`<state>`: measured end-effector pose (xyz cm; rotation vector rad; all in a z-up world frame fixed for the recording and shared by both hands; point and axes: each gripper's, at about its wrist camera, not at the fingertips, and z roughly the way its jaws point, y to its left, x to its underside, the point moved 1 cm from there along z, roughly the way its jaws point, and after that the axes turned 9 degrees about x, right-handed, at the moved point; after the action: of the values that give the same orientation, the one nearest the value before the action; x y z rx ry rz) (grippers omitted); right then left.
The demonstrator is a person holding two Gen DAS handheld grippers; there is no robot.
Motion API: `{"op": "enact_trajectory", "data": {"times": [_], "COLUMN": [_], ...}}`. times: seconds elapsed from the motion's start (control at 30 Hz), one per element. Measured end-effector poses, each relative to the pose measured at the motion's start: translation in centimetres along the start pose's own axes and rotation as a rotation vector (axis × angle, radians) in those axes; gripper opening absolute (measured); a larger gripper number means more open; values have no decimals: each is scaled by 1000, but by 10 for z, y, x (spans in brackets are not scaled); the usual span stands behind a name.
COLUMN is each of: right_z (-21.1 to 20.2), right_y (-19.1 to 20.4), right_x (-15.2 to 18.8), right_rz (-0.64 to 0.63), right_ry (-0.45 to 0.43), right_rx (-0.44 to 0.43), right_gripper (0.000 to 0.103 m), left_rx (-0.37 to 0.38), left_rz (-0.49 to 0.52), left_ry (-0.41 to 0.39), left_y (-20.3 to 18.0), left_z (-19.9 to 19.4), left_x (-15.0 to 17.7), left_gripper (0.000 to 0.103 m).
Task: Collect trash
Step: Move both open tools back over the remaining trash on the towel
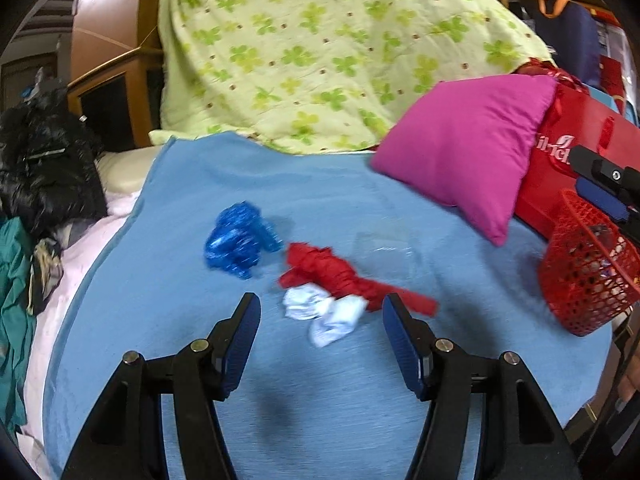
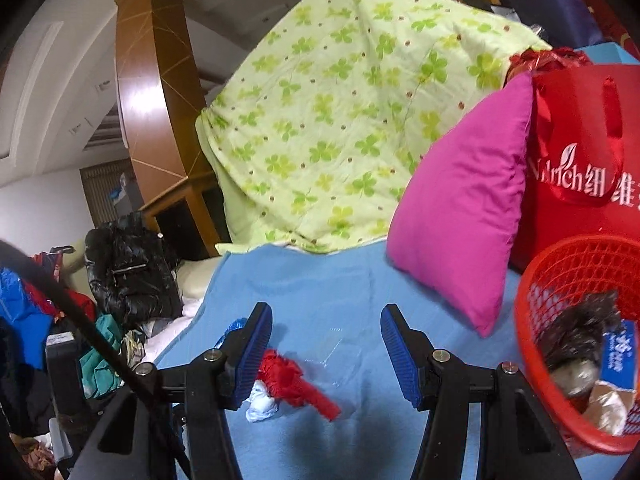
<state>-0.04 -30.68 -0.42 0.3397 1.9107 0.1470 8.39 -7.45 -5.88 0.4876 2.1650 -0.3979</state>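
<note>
On the blue blanket [image 1: 320, 380] three scraps lie together: a blue wrapper [image 1: 238, 240] at ten o'clock, a red wrapper [image 1: 340, 276] at centre, white tissue [image 1: 324, 312] touching it at six. The left gripper [image 1: 321, 312] hangs over the tissue, jaws apart and empty. The right gripper [image 2: 326, 344] is likewise parted, holding nothing. A red basket [image 2: 532, 360] sits at three o'clock by the blanket's edge, already holding trash, presumably the drop point. The pink cushion [image 1: 460, 152] crowds the far side; open blanket remains near.

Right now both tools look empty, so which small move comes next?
Probably ease the left tool forward and down onto the white crumpled paper. Its jaws stand open with the paper nearly centred ahead, and the red basket already holds trash.
</note>
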Motion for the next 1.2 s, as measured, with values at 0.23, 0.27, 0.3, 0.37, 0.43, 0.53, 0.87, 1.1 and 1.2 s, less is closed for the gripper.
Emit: {"op": "enact_trajectory", "data": {"times": [0.23, 0.27, 0.3, 0.37, 0.43, 0.53, 0.87, 1.1, 1.2], "right_z": [17, 18, 20, 24, 27, 32, 75, 134, 160], "right_y": [11, 11, 11, 10, 8, 4, 5, 12, 18], "right_x": [6, 7, 7, 8, 9, 11, 26, 28, 28], "right_rz": [0, 3, 8, 21, 39, 68, 99, 85, 58], "right_ry": [46, 48, 51, 62, 76, 97, 243, 321, 345], "right_rx": [-10, -10, -9, -8, -4, 8, 26, 59, 87], "right_gripper": [60, 60, 60, 60, 60, 60, 63, 66, 69], "left_rx": [-29, -30, -30, -31, -30, -28, -48, -84, -97], "left_rz": [-66, -76, -86, -108, -126, -143, -183, -224, -211], "left_ry": [19, 18, 17, 18, 22, 25, 35, 11, 24], "left_y": [33, 38, 43, 50, 56, 63, 84, 106, 111], "left_z": [13, 14, 14, 14, 15, 14, 17, 39, 61], "left_x": [12, 12, 12, 13, 15, 17, 15, -10, -27], "left_gripper": [64, 64, 64, 64, 64, 64, 64, 64, 64]}}
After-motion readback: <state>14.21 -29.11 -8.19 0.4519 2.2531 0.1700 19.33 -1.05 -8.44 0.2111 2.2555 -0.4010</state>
